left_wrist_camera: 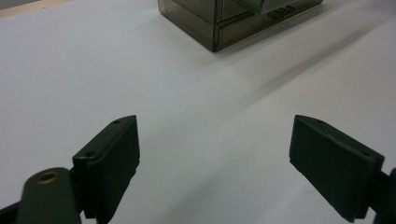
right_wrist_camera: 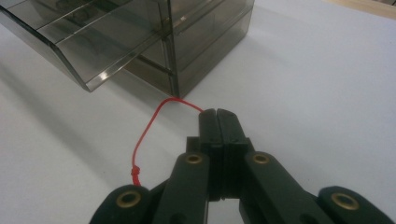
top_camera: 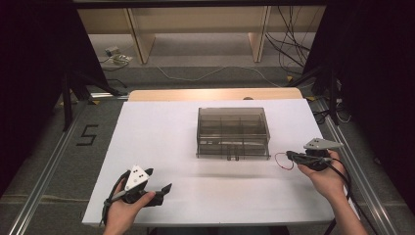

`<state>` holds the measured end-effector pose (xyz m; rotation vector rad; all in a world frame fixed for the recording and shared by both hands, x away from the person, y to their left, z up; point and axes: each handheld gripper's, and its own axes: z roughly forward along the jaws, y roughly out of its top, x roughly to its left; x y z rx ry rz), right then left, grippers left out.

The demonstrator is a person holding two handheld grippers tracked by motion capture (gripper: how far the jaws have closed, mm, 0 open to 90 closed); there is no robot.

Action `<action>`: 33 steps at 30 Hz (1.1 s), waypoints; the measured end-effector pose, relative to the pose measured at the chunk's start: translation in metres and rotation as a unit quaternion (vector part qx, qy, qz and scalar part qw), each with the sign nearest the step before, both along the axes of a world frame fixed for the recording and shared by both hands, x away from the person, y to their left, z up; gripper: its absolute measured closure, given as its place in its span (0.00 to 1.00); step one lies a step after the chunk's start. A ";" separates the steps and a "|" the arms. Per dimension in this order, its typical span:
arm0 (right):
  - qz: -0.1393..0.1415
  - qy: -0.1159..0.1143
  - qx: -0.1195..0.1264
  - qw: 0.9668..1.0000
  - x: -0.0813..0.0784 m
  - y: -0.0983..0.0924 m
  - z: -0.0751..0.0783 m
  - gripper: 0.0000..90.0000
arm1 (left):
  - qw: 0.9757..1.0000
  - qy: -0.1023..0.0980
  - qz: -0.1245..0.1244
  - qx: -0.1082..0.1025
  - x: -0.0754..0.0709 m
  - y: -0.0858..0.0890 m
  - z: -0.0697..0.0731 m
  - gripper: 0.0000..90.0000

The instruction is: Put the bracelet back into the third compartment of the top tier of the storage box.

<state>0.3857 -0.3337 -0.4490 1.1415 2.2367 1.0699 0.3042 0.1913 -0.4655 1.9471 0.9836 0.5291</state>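
Right gripper (right_wrist_camera: 215, 112) has its jaws pressed together on a red string (right_wrist_camera: 144, 135), pinching it right at the tips. String comes out of the tips as a thin loop, arcs toward the near corner of the box (right_wrist_camera: 187, 56) and drops back to a small knot beside the gripper body. In the high view the same loop (top_camera: 282, 160) hangs off the right gripper (top_camera: 289, 155), just off the box's front right corner (top_camera: 266, 155); can't tell whether it touches the sheet or the box

Tip pinch makes sense: string is too thin for anything but fully closed pads, and holding it at the very end leaves the loop free and visible to steer

Box is smoky clear plastic with compartments, sits mid-table on the white sheet (top_camera: 161, 147), front flap angled out toward the person, likely so the string can go in from the near side. Nothing visible inside from here

Left gripper (left_wrist_camera: 215, 154) has jaws spread wide, nothing between them, just bare sheet (left_wrist_camera: 93, 70), with the box corner (left_wrist_camera: 215, 32) well ahead. In the high view it (top_camera: 159, 182) rests low at the near left, well apart from the box. My read: parked, free to steady the box or flap when needed

Judgement: string is lifted and staged at the box, placing not yet done
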 end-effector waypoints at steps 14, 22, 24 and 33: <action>0.004 -0.014 -0.001 1.000 -0.003 0.004 0.010 1.00 | 1.000 -0.006 0.002 -0.001 0.000 0.001 0.001 0.18; 0.002 -0.020 0.000 1.000 -0.004 0.005 0.014 1.00 | 1.000 -0.007 0.002 -0.001 0.000 0.001 0.001 0.18; 0.003 -0.022 0.000 1.000 -0.004 0.005 0.015 1.00 | 1.000 -0.007 0.002 -0.001 0.000 0.001 0.001 0.18; 0.002 -0.030 0.002 1.000 -0.005 0.007 0.020 1.00 | 1.000 -0.007 0.002 -0.001 0.000 0.000 0.001 0.18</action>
